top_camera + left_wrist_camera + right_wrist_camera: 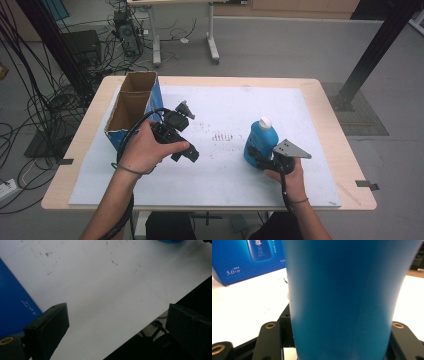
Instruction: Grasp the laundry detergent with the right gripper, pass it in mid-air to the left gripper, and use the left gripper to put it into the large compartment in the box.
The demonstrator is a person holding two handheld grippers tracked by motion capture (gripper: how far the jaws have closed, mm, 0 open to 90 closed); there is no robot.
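Right gripper [256,156] near the table's front edge, jaws clamped on the lower body of the blue bottle [261,141], which stands upright on the white mat [300,130], white cap on top. Left gripper [184,150] held above the mat's left-front part, jaws wide apart, nothing between them. Bare stained mat between the two grippers, free room there and to the bottle's right. Open cardboard box [131,107] with blue sides stands at the mat's left edge, just behind the left hand [147,147]. Wooden table [345,160] rim shows around the mat.
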